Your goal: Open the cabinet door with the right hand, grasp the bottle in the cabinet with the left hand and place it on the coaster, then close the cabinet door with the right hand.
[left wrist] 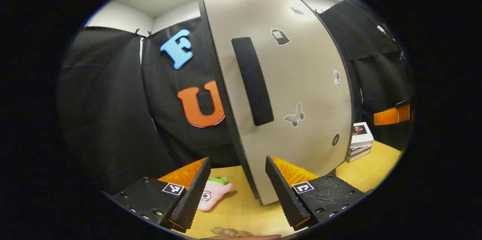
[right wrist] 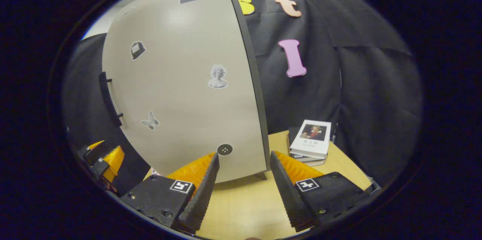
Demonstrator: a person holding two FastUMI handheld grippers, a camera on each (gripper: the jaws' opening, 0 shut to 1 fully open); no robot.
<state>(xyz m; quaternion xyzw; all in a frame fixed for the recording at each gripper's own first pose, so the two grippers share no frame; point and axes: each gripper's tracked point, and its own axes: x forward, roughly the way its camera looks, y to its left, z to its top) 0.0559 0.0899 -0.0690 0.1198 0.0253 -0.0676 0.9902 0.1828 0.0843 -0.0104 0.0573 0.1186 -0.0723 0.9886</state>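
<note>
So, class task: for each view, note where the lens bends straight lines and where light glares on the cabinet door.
Left gripper view: the cabinet door bulges outward, its handle curves, and a soft glare sits near the door's top. Right gripper view: the door's right edge bows strongly, a pale glare patch lies high on the panel, and the books stay sharp.

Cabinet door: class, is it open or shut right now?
Shut. The cabinet door lies flush across the front, no interior showing; its handle is untouched.
</note>
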